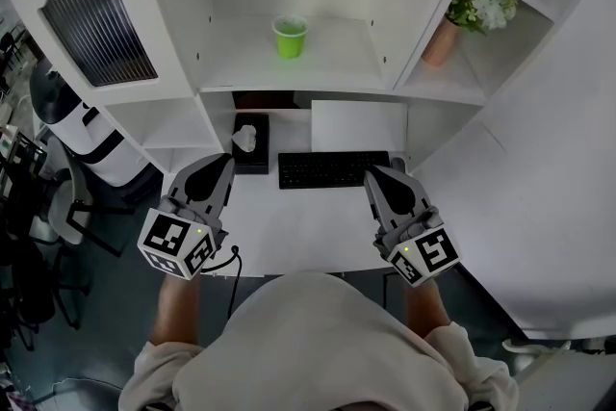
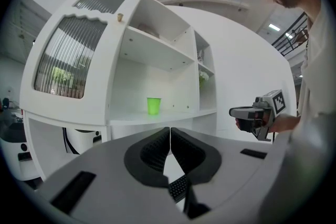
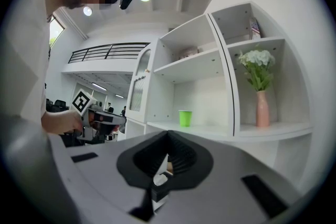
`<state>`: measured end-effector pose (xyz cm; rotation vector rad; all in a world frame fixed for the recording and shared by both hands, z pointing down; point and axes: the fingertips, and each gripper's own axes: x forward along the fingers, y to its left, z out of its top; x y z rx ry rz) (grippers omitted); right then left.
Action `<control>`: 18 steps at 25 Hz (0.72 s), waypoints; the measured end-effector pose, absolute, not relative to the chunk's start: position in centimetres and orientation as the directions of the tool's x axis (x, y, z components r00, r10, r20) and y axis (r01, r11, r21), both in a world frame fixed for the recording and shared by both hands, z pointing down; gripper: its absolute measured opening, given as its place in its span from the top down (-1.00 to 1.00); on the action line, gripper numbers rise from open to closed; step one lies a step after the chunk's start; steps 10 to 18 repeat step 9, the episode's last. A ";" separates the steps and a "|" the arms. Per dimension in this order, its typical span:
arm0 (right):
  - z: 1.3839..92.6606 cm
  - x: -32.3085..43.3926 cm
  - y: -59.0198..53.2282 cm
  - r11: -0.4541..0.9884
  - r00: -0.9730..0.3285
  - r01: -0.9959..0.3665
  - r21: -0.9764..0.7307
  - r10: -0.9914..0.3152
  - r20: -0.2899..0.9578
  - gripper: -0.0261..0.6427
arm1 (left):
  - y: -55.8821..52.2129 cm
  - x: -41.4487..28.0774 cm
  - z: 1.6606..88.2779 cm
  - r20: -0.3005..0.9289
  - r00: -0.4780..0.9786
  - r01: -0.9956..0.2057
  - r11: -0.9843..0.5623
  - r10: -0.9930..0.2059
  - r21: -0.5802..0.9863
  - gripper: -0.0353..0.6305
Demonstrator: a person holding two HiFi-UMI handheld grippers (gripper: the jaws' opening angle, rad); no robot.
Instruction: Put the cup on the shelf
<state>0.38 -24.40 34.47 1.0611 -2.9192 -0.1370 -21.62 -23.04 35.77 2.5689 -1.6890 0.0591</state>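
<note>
Left gripper, 7 o'clock over desk, jaws pressed together on nothing; green cup, upright on middle shelf at 12 o'clock, well apart from both tools; right gripper, 5 o'clock, likewise closed and empty; placement judged complete, next move calling only for staying clear.

black keyboard, black tissue box, pink vase with white flowers

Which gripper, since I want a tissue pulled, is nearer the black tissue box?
Left. The left gripper is just left of the tissue box; the right gripper is past the keyboard, far to the right.
</note>
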 end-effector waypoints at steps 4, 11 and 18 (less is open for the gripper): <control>34.5 0.5 -24.4 0.763 -0.767 -0.639 0.094 -0.642 0.000 0.91 | -23.0 -21.5 35.7 0.068 0.395 -0.918 -0.394 -0.916 0.033 0.87; 34.5 0.5 -24.3 0.763 -0.766 -0.640 0.094 -0.643 0.002 0.91 | -23.0 -21.6 35.6 0.068 0.395 -0.919 -0.393 -0.916 0.032 0.87; 34.5 0.5 -24.3 0.763 -0.766 -0.640 0.094 -0.643 0.002 0.91 | -23.0 -21.6 35.6 0.068 0.395 -0.919 -0.393 -0.916 0.032 0.87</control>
